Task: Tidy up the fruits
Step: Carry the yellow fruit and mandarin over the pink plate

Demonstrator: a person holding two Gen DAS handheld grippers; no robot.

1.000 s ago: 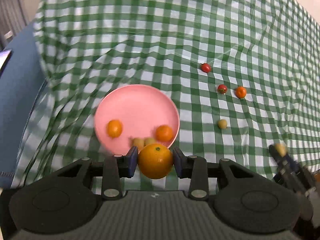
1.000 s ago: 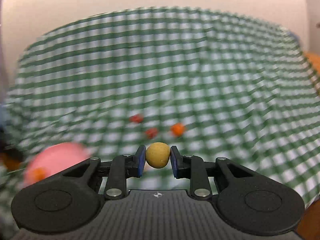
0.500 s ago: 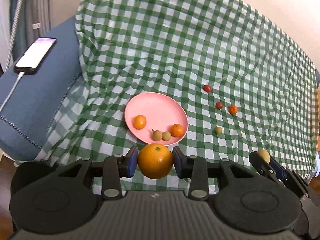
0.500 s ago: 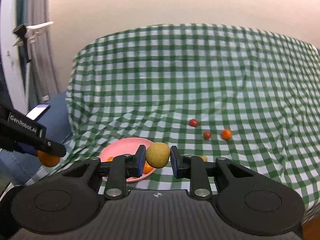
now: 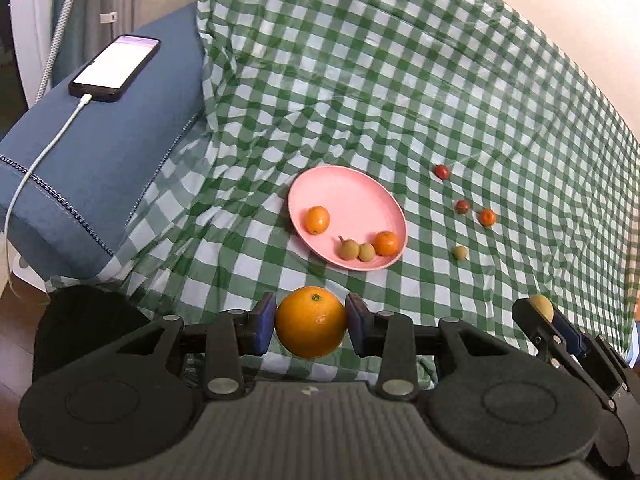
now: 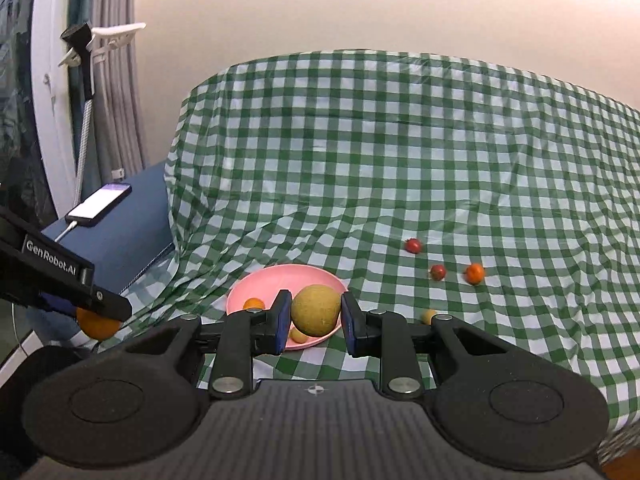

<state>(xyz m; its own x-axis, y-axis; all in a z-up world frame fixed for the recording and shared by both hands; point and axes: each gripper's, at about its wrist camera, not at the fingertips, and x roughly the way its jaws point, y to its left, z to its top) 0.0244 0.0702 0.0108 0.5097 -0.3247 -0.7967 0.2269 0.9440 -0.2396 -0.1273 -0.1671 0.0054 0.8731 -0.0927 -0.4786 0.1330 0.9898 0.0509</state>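
Your left gripper [image 5: 311, 322] is clamping an orange [image 5: 311, 321] between its blue pads, and your right gripper [image 6: 313, 314] is pinching a smaller yellow-brown fruit [image 6: 316, 310] the same way. Both are hanging in the air near the front edge of the bed, short of the pink plate [image 5: 352, 188].

Both fruits are round and are being held only at their sides, so if you are easing your squeeze while travelling, either one is likely to slip out and roll down the sloping checked cloth [image 5: 400, 80] toward the floor. The two grippers are also working close together; bringing both to the plate at once is risking a knock between them, so you are better off taking turns.

The plate is already carrying two small oranges [image 5: 317, 219] and two little brownish fruits [image 5: 349, 249], crowded toward its near rim. Dropping the big orange from a height there is likely to bump them over the shallow edge, and the wrinkled cloth beneath may be letting the plate tip. The far, bare part looks safer.

Beyond it, four small fruits [image 5: 460, 252] are lying loose on the cloth to the right, easy to scatter with a careless sweep.
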